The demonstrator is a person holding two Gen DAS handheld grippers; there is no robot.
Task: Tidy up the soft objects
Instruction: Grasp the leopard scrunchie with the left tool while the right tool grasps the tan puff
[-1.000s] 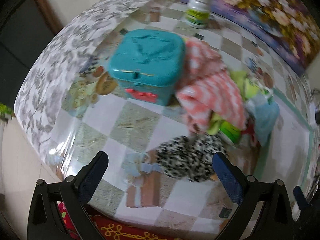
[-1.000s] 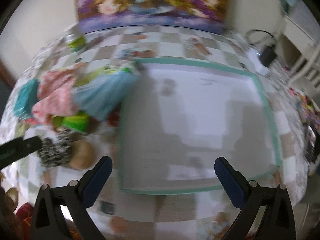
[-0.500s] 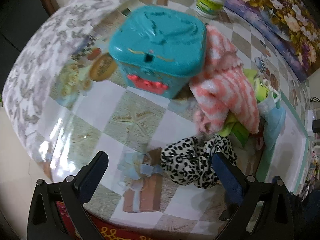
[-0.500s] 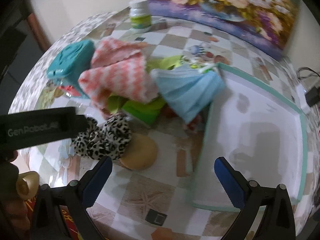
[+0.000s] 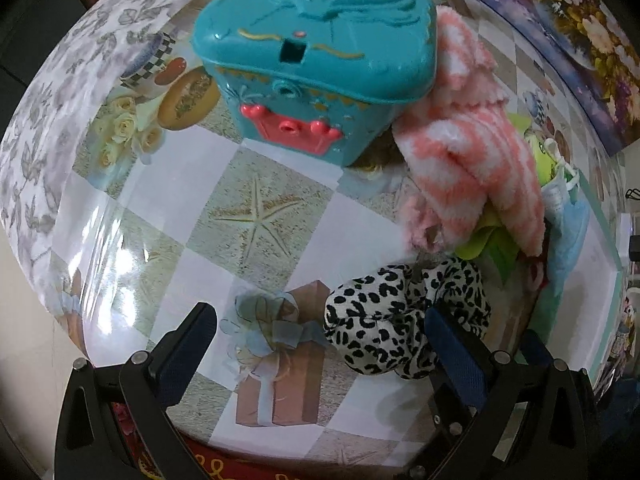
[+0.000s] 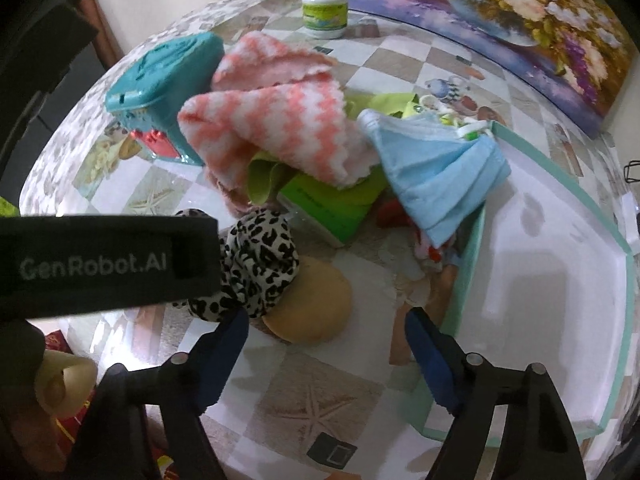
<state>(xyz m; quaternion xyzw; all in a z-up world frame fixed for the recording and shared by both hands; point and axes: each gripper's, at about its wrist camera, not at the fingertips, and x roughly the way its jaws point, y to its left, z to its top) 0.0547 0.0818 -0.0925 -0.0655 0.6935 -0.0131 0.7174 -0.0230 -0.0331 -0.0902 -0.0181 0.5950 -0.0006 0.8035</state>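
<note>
A leopard-print scrunchie (image 5: 404,320) lies on the table just ahead of my open left gripper (image 5: 320,340), against its right finger; it also shows in the right wrist view (image 6: 260,260). A pink-and-white fluffy cloth (image 6: 280,128), green cloth (image 6: 320,196), blue face mask (image 6: 440,176) and tan round puff (image 6: 308,304) form a pile. My right gripper (image 6: 326,340) is open just before the puff. A teal lidded box (image 5: 316,52) stands behind the pile.
A white tray with a mint-green rim (image 6: 468,272) lies at the right. A white bottle (image 6: 324,0) and a floral picture (image 6: 500,8) stand at the back. The left gripper's body (image 6: 104,256) crosses the right wrist view. The table edge curves at left.
Both grippers have moved closer to the pile. The right gripper swung left from the tray toward the puff and scrunchie. The left gripper closed in on the scrunchie.
</note>
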